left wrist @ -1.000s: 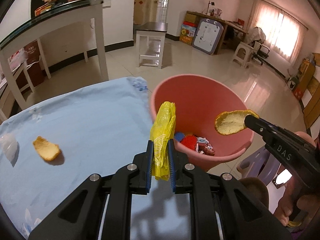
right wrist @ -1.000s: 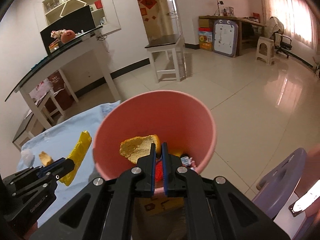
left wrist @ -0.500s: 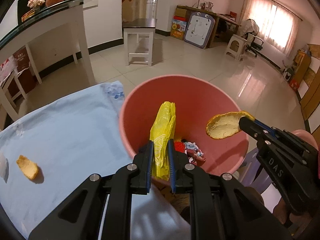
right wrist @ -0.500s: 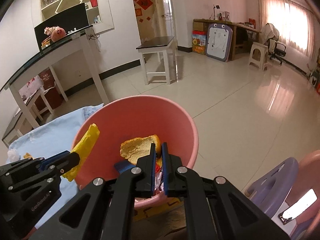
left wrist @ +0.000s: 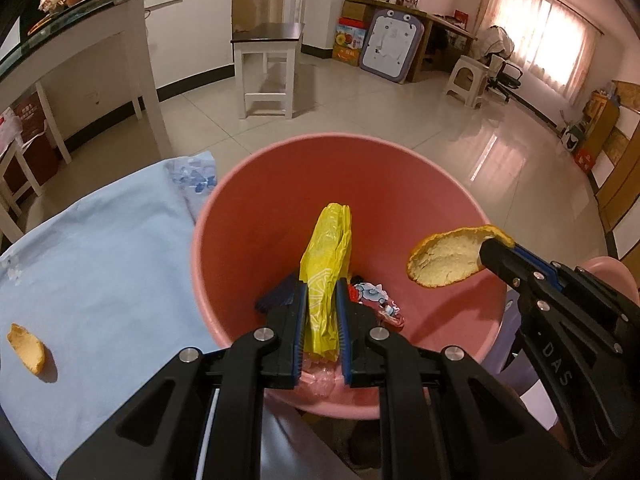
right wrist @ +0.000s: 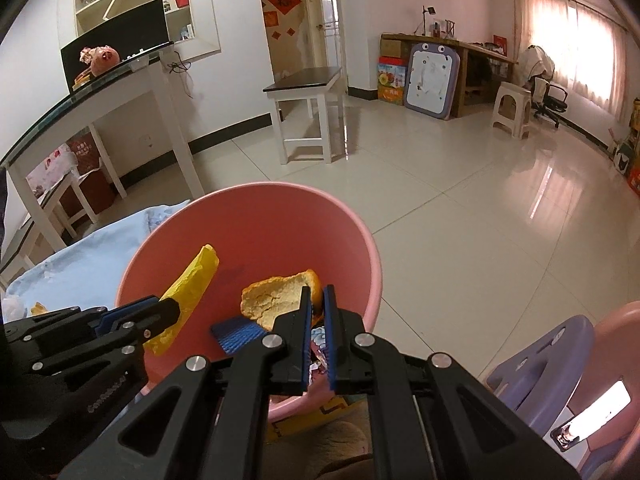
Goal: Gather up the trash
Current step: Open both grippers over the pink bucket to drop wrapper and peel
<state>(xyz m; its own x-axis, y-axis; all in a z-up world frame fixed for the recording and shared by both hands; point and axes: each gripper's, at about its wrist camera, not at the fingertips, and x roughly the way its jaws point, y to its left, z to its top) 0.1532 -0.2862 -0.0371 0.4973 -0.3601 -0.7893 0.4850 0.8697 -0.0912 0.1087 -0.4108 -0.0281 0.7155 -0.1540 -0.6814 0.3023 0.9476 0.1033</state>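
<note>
L claw (left wrist: pixel 320 320) clamps limp, light yellow bag (left wrist: pixel 326 256); R claw (right wrist: pixel 316 312) pinches stiff orange peel (right wrist: pixel 276 300) by edge, both over pink bin (left wrist: pixel 400 184).

Smooth pink plastic bin (left wrist: pixel 400 184), faintly sheeny on the inner wall. Thin, crinkled yellow plastic bag (left wrist: pixel 326 264), glossy along its folds, pinched between ribbed blue rubbery pads of the matt black plastic left gripper (left wrist: pixel 321 292) with shiny metal screw heads. Orange peel (left wrist: pixel 444 260) with pale, rough, spongy pith and a brighter outer skin at the rim, clamped in the right gripper (right wrist: pixel 316 300) of the same matt black plastic. Second piece of peel (left wrist: pixel 27 347), equally rough, near the left edge of the table. Soft, matt, light-blue tablecloth (left wrist: pixel 104 248), lightly creased, floral print at its far corner. Glossy, mirror-like floor tiles (right wrist: pixel 500 208). Glass-topped white painted side table (left wrist: pixel 80 12).
</note>
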